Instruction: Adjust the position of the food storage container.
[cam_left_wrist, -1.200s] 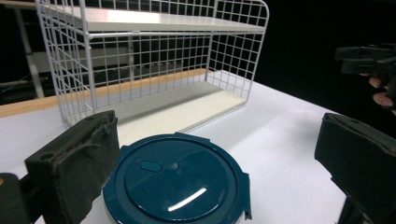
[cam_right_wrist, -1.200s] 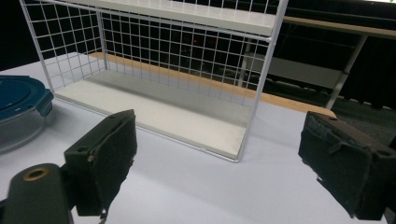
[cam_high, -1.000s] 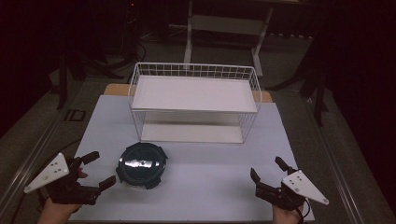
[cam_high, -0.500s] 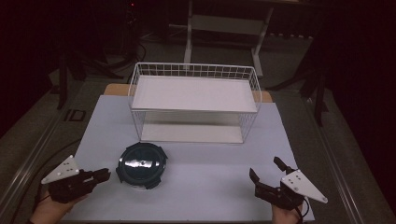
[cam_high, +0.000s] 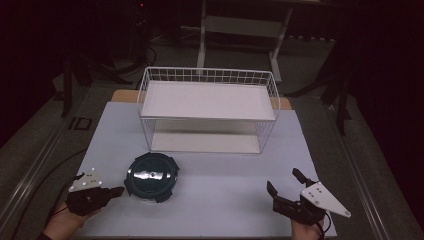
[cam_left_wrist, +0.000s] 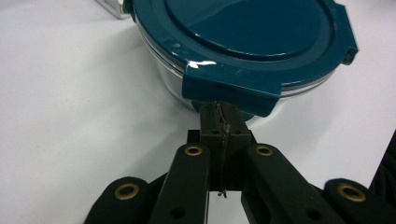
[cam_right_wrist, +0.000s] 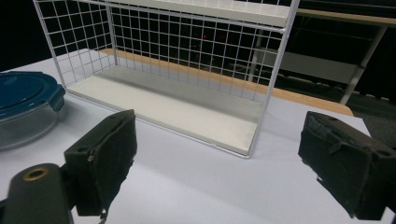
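Observation:
A round glass container with a dark teal clip-on lid sits on the white table, front left. My left gripper lies just left of it, pointing right. In the left gripper view the container looms close and the left gripper is shut, its joined tips touching the underside of a lid clip with nothing between them. My right gripper rests near the front right edge, open and empty. In the right gripper view its pads stand wide apart, and the container shows at far left.
A white wire rack with an upper shelf stands at the back middle of the table; in the right gripper view the rack is straight ahead. Dark floor and stand legs lie beyond the table.
My left gripper has gone from open to shut and moved right, up to the container's lid clip. The right gripper and the container have stayed where they were.

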